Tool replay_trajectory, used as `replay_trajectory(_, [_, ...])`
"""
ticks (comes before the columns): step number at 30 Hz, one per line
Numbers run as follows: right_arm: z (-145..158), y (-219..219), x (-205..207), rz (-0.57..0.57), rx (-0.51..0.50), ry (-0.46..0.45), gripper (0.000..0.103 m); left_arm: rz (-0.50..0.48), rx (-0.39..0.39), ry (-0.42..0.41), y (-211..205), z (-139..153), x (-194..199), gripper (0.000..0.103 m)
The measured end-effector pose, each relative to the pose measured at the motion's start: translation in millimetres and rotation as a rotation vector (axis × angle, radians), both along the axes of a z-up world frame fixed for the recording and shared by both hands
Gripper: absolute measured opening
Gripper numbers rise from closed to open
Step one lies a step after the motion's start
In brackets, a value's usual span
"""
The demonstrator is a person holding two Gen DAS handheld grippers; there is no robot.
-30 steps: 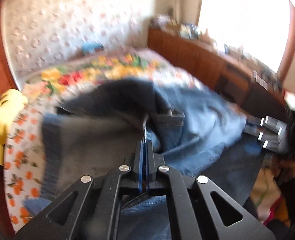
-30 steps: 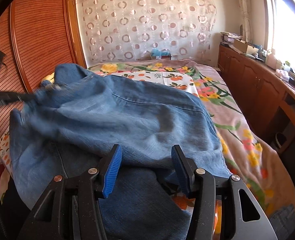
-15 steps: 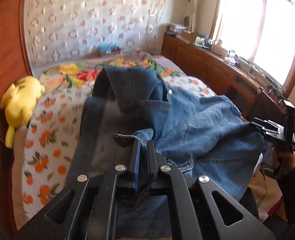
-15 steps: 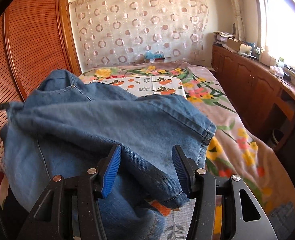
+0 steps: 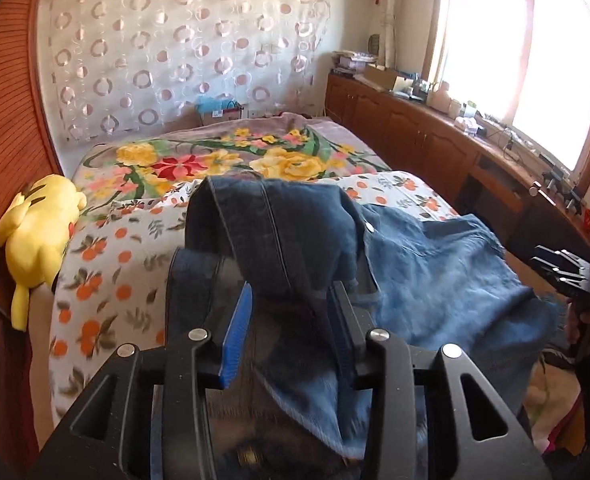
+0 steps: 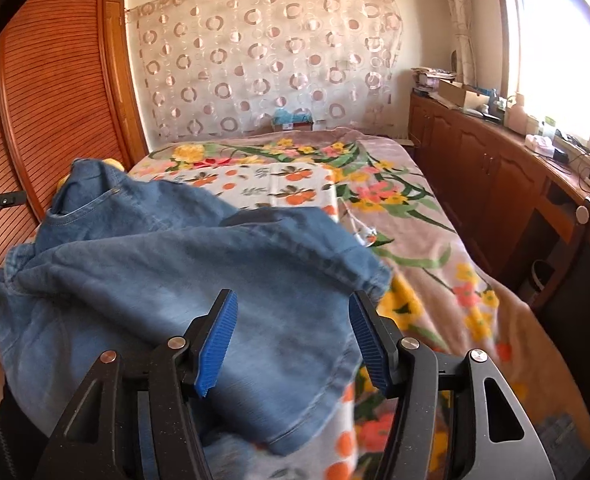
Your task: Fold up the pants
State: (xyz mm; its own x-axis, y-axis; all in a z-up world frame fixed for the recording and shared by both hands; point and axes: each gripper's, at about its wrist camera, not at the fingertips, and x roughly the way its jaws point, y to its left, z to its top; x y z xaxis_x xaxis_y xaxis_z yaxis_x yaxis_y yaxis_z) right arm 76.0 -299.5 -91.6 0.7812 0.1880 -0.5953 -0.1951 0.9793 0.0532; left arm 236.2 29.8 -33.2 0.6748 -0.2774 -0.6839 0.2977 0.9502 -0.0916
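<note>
Blue denim pants lie crumpled on the bed, with the dark waistband part humped up in the middle of the left wrist view. My left gripper hovers over that hump. Its jaws are opening, a fold of denim lies between them, and the pads do not press it. In the right wrist view the pants spread across the near left of the bed. My right gripper is opening too, its blue pads apart just above the cloth. The right gripper also shows at the far right of the left wrist view.
The bed carries a floral blanket and an orange-print sheet. A yellow plush toy lies at its left edge by a slatted wooden wardrobe. A low wooden cabinet with clutter runs along the right under the window.
My left gripper went from shut on a denim edge to jaws spread, and it moved over the waistband hump. The pants dropped and settled on the bed. The right jaws widened a little.
</note>
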Motion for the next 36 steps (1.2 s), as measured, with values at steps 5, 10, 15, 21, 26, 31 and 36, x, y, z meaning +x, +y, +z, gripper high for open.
replay_trajectory(5, [-4.5,-9.1,29.7,0.020,-0.028,0.006,0.062,-0.002,0.024,0.029,-6.7,-5.6,40.4,0.041])
replay_trajectory(10, [-11.7,-5.6,68.6,0.074,-0.040,0.028,0.062,0.003,0.028,0.074,-5.8,-16.2,71.1,0.046])
replay_trajectory(15, [-25.5,2.3,101.5,0.116,-0.048,0.060,0.063,-0.016,-0.002,0.119,-4.3,-29.2,89.1,0.052])
replay_trajectory(21, [-33.1,3.3,122.6,0.138,-0.055,0.085,0.063,0.010,-0.010,0.141,2.9,-40.4,103.6,0.074])
replay_trajectory(26, [-36.2,1.4,128.1,0.155,-0.047,0.091,0.063,0.000,-0.029,0.132,7.3,-42.5,109.4,0.075])
replay_trajectory(31, [-43.7,1.2,133.2,0.158,-0.060,0.111,0.063,-0.031,-0.045,0.120,5.3,-43.1,112.9,0.067])
replay_trajectory(36, [-48.3,3.2,137.7,0.168,-0.070,0.133,0.063,-0.048,-0.065,0.161,-1.3,-49.2,120.1,0.040])
